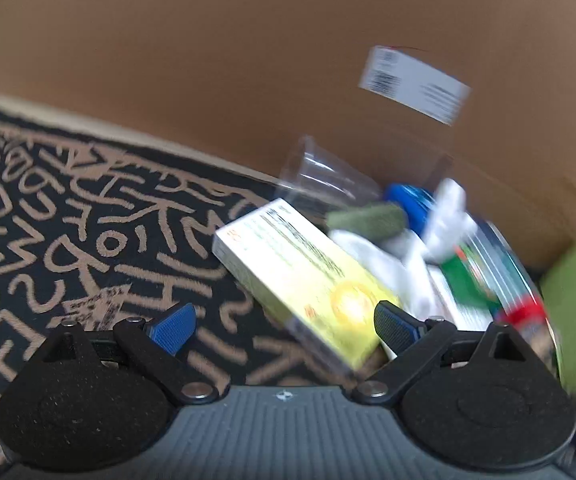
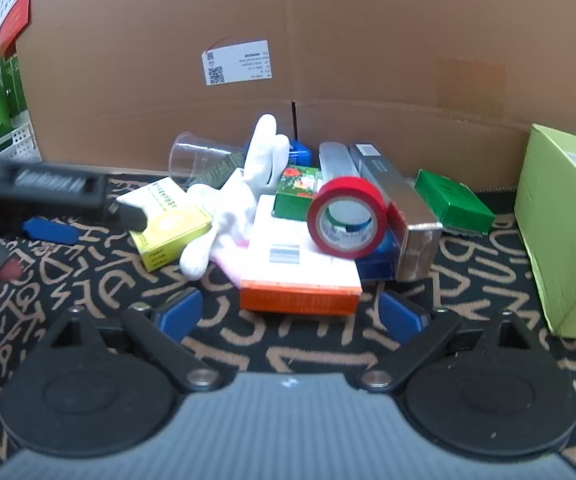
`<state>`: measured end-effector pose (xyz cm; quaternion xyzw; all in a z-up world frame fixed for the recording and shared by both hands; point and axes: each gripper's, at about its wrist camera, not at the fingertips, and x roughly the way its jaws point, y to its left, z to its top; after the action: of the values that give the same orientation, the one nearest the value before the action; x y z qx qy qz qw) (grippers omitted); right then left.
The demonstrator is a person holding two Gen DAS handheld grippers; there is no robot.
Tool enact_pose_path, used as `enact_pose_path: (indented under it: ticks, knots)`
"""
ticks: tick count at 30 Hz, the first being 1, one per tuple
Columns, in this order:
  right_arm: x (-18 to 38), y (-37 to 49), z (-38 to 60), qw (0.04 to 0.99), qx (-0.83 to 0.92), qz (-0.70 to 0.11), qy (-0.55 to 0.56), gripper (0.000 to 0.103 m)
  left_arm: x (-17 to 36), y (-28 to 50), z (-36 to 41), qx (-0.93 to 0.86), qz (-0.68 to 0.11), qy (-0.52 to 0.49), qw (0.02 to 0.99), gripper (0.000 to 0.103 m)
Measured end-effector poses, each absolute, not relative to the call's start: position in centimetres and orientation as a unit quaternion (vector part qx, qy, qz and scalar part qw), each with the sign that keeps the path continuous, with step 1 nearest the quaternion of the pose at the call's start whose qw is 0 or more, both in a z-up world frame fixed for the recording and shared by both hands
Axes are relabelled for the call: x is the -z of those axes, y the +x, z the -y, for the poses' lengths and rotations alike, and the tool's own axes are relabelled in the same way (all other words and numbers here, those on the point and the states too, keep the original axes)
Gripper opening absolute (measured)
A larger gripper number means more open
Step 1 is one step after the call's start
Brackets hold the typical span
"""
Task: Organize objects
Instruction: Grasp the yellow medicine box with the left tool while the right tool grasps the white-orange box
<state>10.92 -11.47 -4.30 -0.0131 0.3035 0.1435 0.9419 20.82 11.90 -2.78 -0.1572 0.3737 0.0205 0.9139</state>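
Lying heaped at the centre of the right wrist view, the objects to be organized are gathered on the black rug with tan lettering, pressed against the large brown cardboard wall behind them, so the pile can be approached only from the near side. A yellow-and-white carton is seen at the pile's left edge, a white plush rabbit leaning beside it, an orange-sided white box in front, and a red tape roll propped upright on that box against a long silver box. A clear plastic cup is tipped on its side at the back. The left gripper is held with its jaws wide apart and nothing gripped; in its own blurred view the yellow carton's near corner lies between the blue pads without visible contact, suggesting it is the intended pick. The right gripper is likewise spread wide and empty, just short of the orange box. Bare rug is left at lower left, while a lime-green box closes off the right edge.
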Motion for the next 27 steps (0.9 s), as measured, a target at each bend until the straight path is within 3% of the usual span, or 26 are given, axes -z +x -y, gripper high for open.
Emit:
enact_pose_path:
  ticks: [12,13,16,19,27]
  knots:
    - [4.7,12.2,11.5,0.94,-0.139,-0.31,-0.01,0.097,4.1,25.9,-8.4,-0.072,-0.388,-0.079,0.916,0.103]
    - [4.7,12.4,11.5,0.94,-0.14,-0.311,-0.007,0.095,4.2,25.7,-8.4,-0.069,-0.385,-0.075,0.917,0.103]
    - [4.9,12.7,11.7,0.936,-0.141,-0.324,0.0,0.066,4.1,24.6,-8.8,-0.039,-0.383,-0.063,0.921,0.098]
    - [4.7,11.7,12.3,0.935,-0.145,-0.325,-0.001,0.066,3.7,22.5,-8.9,0.004,-0.386,-0.044,0.921,0.089]
    - [4.3,3.7,15.0,0.926,-0.157,-0.341,-0.042,0.066,3.3,14.0,-6.7,0.122,-0.4,0.009,0.908,0.088]
